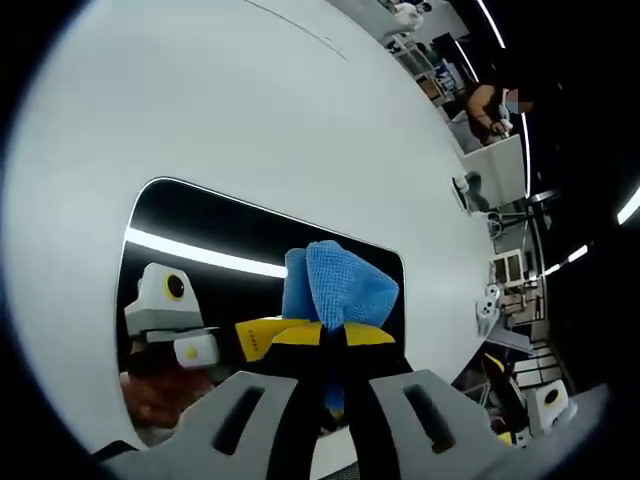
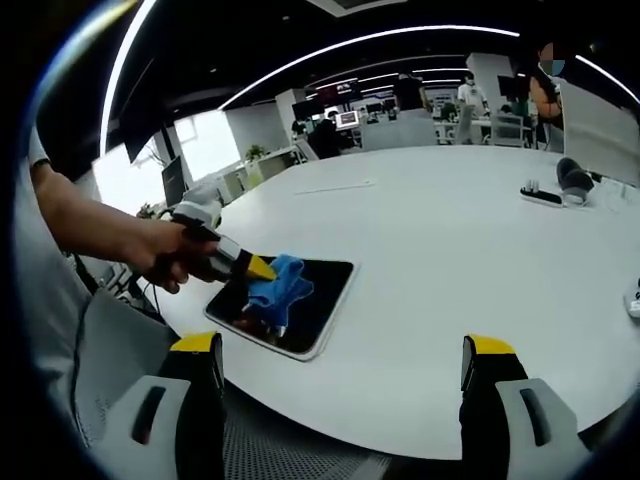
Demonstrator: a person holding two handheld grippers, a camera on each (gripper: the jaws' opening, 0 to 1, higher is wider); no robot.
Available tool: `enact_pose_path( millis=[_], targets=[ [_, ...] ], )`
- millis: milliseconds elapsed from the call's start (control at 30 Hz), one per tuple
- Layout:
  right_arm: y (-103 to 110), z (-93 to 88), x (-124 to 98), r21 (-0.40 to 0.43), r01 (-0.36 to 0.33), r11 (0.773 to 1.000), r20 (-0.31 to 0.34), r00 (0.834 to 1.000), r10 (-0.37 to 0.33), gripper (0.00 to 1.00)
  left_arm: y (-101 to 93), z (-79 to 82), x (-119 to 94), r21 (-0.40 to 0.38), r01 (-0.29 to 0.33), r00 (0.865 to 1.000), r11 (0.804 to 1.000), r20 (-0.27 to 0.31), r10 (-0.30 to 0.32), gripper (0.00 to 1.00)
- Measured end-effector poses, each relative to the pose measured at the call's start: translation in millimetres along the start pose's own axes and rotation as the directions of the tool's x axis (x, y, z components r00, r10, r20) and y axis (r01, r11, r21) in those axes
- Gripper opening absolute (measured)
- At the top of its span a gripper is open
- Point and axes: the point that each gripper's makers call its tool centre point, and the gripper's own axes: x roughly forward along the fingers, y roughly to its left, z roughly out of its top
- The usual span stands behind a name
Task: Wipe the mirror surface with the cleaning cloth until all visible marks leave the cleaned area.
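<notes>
Grey jaws tipped in yellow, those of the left hand-held gripper (image 1: pixel 331 352), were clamped on a bunched blue microfibre cleaning cloth (image 1: pixel 340 285) and pressed it against the dark, rounded-rectangle mirror (image 1: pixel 200 225) lying flat on the broad white counter (image 1: pixel 250 110). In the right gripper view, the same cloth (image 2: pixel 279 291) sat over the middle of the mirror (image 2: pixel 320 300), near the counter's (image 2: pixel 450 300) front edge, with a person's hand (image 2: pixel 165 262) driving the tool from the left. The right hand-held gripper (image 2: pixel 340 365) hung well apart from the mirror, its jaws spread wide and empty. Wiping appeared to be under way rather than finished: the cloth covered only the centre of the glass, and the corners and far strip lay uncovered. Whether marks remained could not be told, since the dark surface mostly reflected ceiling light strips and the gripper itself; no obvious smear showed on the exposed parts. Judging from this, further passes over the edges seemed still due before the surface could be called clean.
</notes>
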Motion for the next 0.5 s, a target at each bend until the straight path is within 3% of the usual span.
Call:
enact_pose_path(
  millis=[500],
  targets=[
    [0, -0.2, 4, -0.006, -0.001, 1.0, -0.007, 1.0, 0.001, 0.99, 38.4, 11.8, -30, 0.001, -0.036, 0.999, 0.999, 0.031, 0.036, 0.03]
  ],
)
